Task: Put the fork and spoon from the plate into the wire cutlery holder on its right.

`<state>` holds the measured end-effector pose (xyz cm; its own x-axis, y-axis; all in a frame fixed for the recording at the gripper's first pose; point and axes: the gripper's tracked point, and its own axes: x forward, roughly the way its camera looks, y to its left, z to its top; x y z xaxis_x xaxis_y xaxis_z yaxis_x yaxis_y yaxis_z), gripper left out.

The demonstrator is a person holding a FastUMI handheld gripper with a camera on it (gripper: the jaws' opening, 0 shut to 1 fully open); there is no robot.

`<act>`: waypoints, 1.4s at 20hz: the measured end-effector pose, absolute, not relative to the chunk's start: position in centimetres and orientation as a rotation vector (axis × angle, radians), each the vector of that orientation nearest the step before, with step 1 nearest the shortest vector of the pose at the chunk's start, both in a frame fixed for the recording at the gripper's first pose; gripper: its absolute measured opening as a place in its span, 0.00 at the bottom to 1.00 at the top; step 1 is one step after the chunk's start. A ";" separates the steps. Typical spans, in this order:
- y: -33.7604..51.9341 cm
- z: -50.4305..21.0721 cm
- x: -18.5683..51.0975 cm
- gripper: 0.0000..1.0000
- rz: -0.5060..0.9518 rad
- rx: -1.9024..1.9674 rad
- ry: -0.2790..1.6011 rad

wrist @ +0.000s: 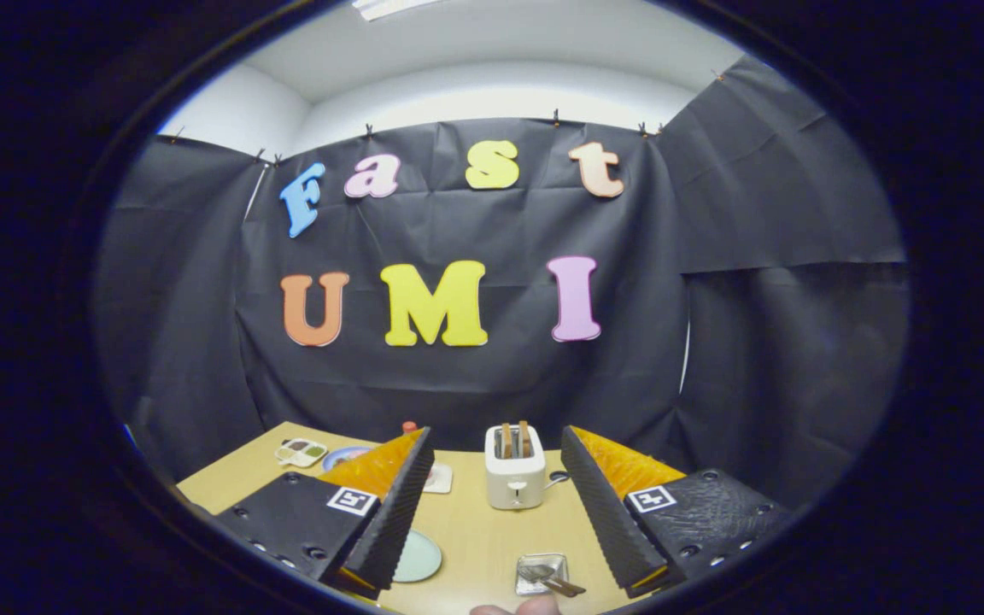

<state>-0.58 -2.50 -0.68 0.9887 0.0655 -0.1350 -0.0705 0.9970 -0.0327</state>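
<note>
The hand-held gripper (496, 512) is held high above the tabletop (475, 534) and points mostly at the booth's wall, so the work area appears low between and below its fingers; I judge that this is a starting or approach pose, from which the whole scene can be seen before going down. Its two fingers stand wide apart, with nothing between them and touching nothing. Just ahead of the fingers and low, near the right finger, there is a small square dish (541, 572) with metal cutlery (553, 581) lying across it; this seems to be the plate with the fork and spoon, but the pieces are too small to say which is which. They lie flat with the handles going over the rim, which probably makes them easy to pinch from above. Beside the left finger lies a pale green round plate (419, 557), partly hidden. Further away, between the fingers, stands a white toaster (515, 478) with slices in its slots. Beyond the left finger are a small tray with compartments (302, 452) and a blue dish (344, 457). I cannot recognise the wire cutlery holder with certainty. At the very bottom, a fingertip of a person (526, 607) is visible.
</note>
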 end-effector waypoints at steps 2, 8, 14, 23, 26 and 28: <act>-2.9 -0.3 -2.0 0.91 0.068 -0.046 0.108; -3.6 -0.5 -3.0 0.91 0.064 -0.012 0.114; -2.7 -0.6 -3.0 0.92 0.075 -0.011 0.136; -3.1 0.2 -2.1 0.94 0.046 -0.002 0.127; -3.0 0.1 -2.0 0.94 0.043 0.002 0.139; -3.0 0.3 -1.6 0.94 0.037 0.006 0.132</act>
